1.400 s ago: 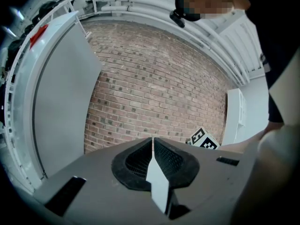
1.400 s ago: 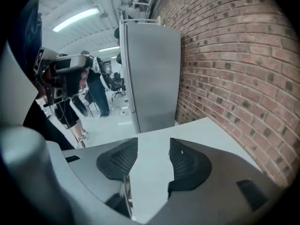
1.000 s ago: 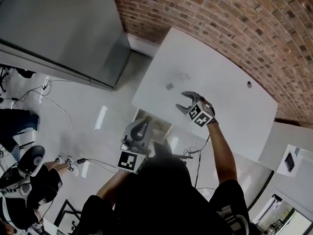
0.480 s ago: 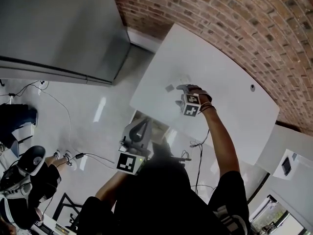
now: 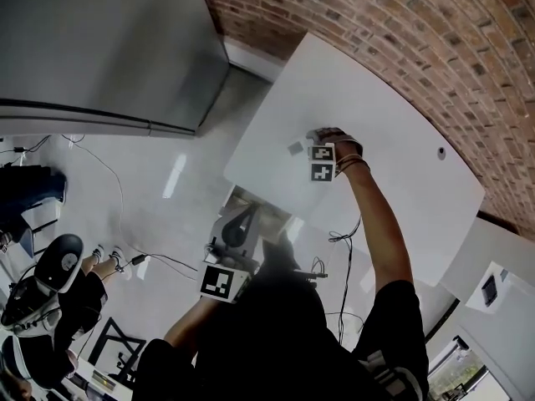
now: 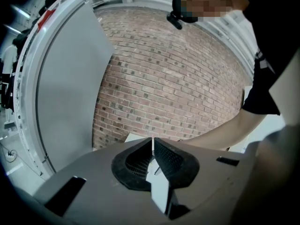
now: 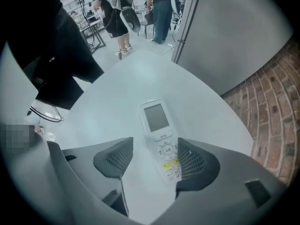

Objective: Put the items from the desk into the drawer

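1. Remote [image 7: 161,137] lay flat on the white desk [image 7: 140,74], screen end pointing away from the camera.
2. Right gripper [image 7: 153,146] pointed down over it, jaws wide apart and just been opening. The button end sat between them, close beside one pad, with a clear gap to the other.
3. Left gripper [image 6: 153,146] was held off the desk's edge, jaws together, nothing between them, facing the brick wall [image 6: 178,88].

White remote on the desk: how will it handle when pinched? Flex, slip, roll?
The remote looks like rigid plastic, so probably no flex. It lies flat on the desk, so a push should slide it, not roll it. Its smooth casing may slip in a pinch.
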`<state>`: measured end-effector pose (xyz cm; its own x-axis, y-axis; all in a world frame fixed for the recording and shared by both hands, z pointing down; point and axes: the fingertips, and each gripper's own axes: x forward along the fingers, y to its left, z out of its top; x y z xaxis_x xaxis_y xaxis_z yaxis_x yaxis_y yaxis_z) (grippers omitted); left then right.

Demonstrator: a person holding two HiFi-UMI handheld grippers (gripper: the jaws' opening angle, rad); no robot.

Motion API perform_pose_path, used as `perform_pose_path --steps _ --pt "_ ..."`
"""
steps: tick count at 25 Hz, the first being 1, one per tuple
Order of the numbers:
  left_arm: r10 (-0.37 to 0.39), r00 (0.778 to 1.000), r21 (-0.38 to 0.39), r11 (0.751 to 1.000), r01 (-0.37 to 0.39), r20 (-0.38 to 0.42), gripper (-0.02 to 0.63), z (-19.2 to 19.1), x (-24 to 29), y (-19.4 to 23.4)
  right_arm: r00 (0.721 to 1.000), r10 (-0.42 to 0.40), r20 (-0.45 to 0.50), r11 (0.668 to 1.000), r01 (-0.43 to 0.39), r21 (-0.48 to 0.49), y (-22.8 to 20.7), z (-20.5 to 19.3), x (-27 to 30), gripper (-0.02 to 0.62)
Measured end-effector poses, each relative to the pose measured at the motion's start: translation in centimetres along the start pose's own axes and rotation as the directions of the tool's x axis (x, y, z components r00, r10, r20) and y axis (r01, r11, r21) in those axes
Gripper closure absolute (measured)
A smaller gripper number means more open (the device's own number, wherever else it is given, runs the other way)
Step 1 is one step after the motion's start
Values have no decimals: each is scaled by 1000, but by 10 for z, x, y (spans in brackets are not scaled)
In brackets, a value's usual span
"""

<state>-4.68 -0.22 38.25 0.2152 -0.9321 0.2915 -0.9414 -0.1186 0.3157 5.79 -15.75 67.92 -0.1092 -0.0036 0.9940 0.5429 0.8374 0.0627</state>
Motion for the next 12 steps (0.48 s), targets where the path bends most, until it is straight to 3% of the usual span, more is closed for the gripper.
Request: perform_pose_path --steps 7,12 --pt "24 1000 -13 1000 -24 -20 592 -9 -5 3 999 2 -32 999 -4 -42 -19 -1 17 328" --pt "43 999 -27 999 -44 -23 592 -14 -12 8 996 50 -80 996 -55 -69 -21 -1 24 327"
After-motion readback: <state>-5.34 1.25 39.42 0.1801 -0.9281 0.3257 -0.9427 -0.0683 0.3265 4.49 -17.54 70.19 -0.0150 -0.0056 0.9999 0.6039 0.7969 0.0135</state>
